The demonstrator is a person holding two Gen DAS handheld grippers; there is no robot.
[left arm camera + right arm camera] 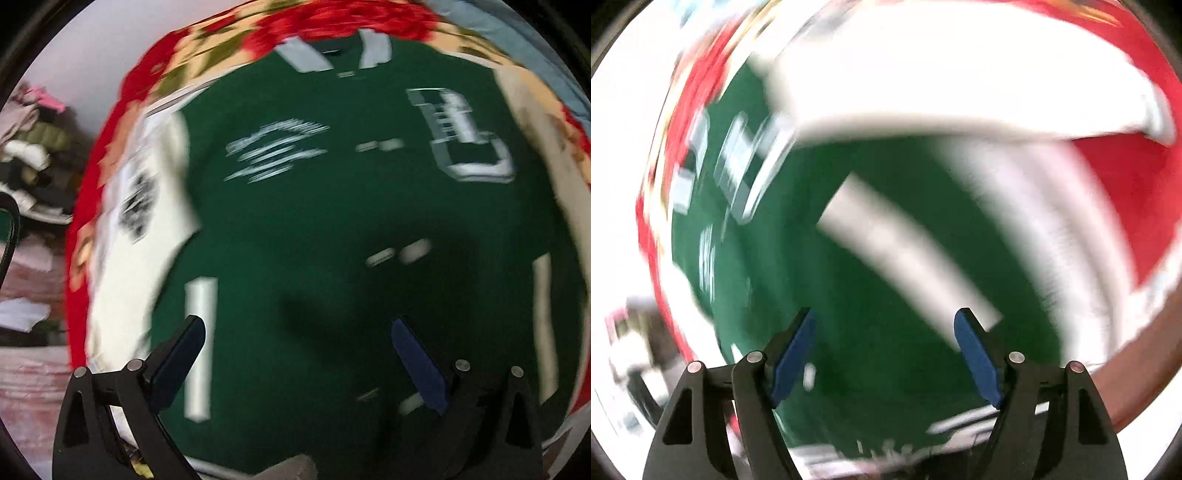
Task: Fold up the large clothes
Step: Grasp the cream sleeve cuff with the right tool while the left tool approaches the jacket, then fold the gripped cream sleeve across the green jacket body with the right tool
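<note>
Green jacket (332,206) lies below both spread, empty tongs (299,332).

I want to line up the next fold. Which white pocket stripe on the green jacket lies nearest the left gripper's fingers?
The stripe on the picture's left, just beside the left gripper's left finger; the other stripe sits far off by the jacket's right edge.

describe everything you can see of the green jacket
The green jacket lies spread out, front side up, on a red flowered bedspread. Its body is dark green cloth with white sleeves, a grey striped collar, pale lettering and a large letter patch on the chest, small snaps down the middle, and white pocket strips low on each side. Both pictures are blurred. Both pairs of fingers are open above it; nothing is between them.
</note>
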